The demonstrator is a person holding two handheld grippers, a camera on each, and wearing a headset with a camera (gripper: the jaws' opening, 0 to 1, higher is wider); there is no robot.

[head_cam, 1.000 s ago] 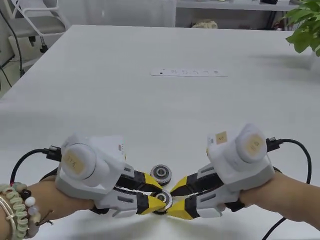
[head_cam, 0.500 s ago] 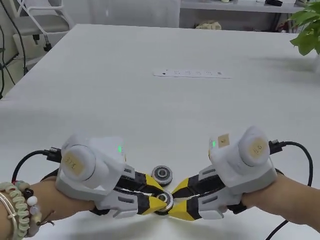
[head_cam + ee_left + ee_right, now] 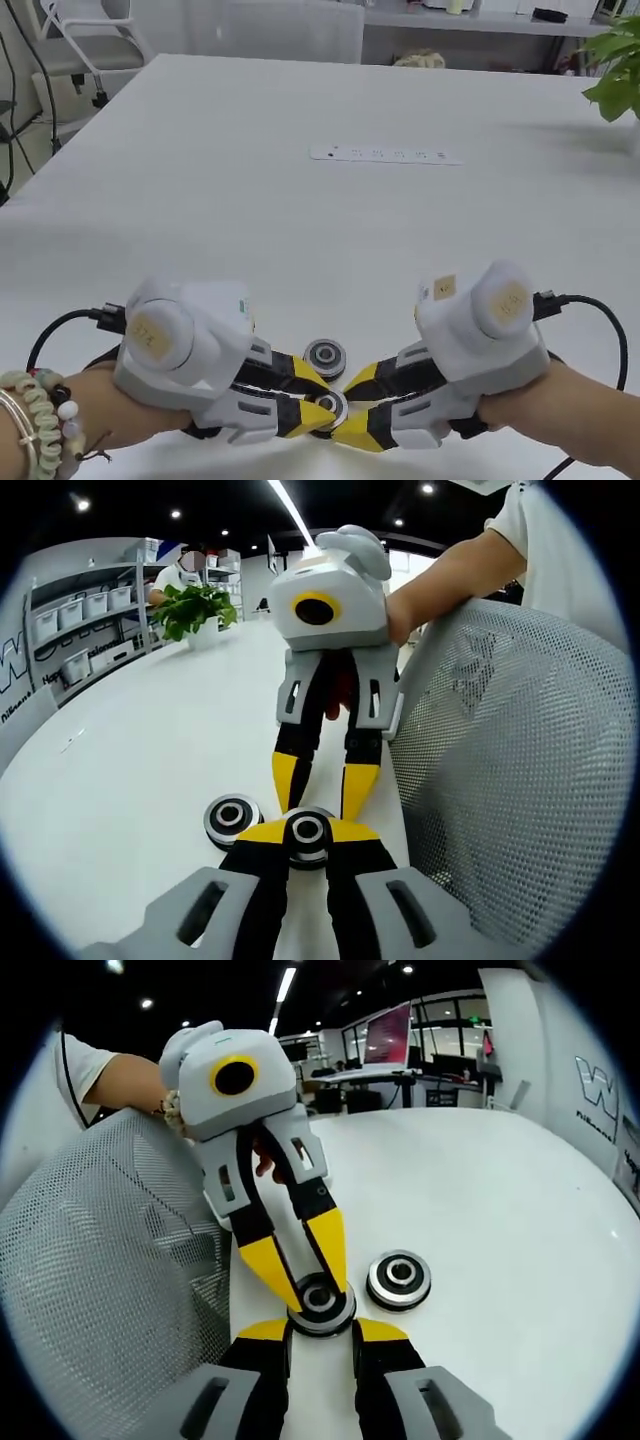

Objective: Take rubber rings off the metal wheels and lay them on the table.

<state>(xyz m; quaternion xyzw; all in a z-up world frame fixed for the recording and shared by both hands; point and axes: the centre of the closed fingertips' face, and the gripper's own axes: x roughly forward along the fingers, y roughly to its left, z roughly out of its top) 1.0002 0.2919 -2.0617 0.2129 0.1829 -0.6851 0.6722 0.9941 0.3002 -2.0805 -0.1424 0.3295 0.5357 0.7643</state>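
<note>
two metal wheels, two tongs (left, right), one power strip, one potted plant.

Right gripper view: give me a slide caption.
Left tool and right tool clamp one metal wheel on the white table; second wheel beside it.

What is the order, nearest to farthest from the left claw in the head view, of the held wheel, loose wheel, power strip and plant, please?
1. Held wheel, between the tips of the left claw.
2. Loose wheel, just beyond it on the table.
3. Power strip, mid-table.
4. Plant, far right edge.
</note>
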